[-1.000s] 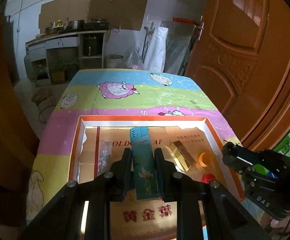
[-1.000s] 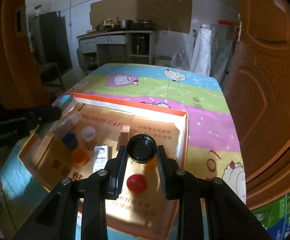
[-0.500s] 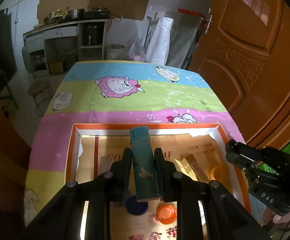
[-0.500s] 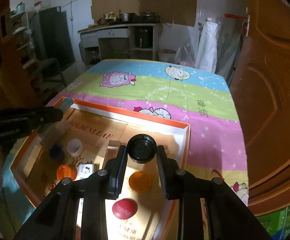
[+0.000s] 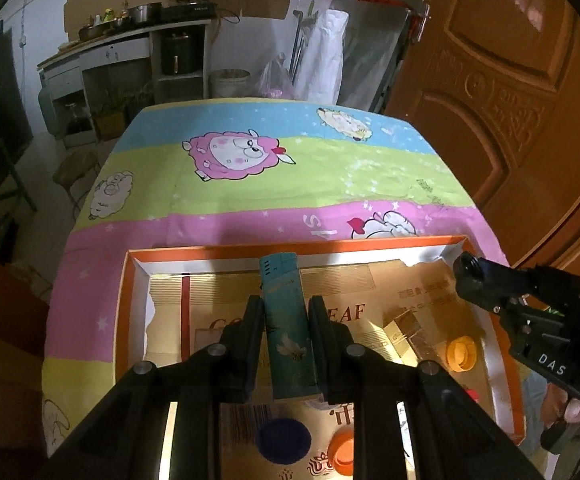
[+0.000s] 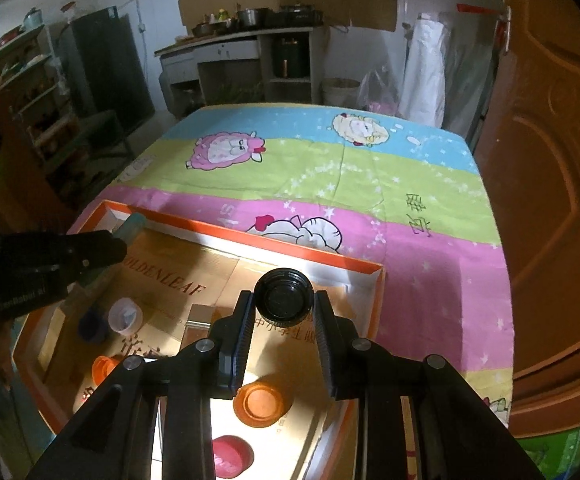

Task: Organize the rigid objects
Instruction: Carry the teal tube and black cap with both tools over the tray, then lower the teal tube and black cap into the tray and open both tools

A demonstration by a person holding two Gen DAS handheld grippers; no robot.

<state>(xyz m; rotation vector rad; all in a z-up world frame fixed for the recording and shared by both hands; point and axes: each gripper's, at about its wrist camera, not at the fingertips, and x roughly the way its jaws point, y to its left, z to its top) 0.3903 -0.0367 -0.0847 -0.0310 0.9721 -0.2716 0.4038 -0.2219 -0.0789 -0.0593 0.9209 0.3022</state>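
My left gripper (image 5: 286,309) is shut on a teal lighter (image 5: 281,280), which stands up between the pads above the far part of an orange-rimmed shallow box (image 5: 210,250) lined in gold. My right gripper (image 6: 284,305) is shut on a black round cap (image 6: 284,299), held over the box's far right corner (image 6: 370,270). In the left wrist view the right gripper (image 5: 475,276) comes in from the right with the cap at its tip. The right wrist view shows the left gripper (image 6: 116,242) at the left with the lighter (image 6: 133,223).
Loose in the box lie a blue cap (image 5: 284,444), orange caps (image 5: 342,454) (image 6: 260,402), a red cap (image 6: 230,456), a clear cap (image 6: 125,316) and a small gold carton (image 5: 406,332). A striped cartoon cloth (image 5: 290,184) covers the table. A brown door (image 5: 510,100) stands at the right.
Both grippers have moved forward over the box toward its far rim and sunk a little. The lighter and the black cap stay held as before.
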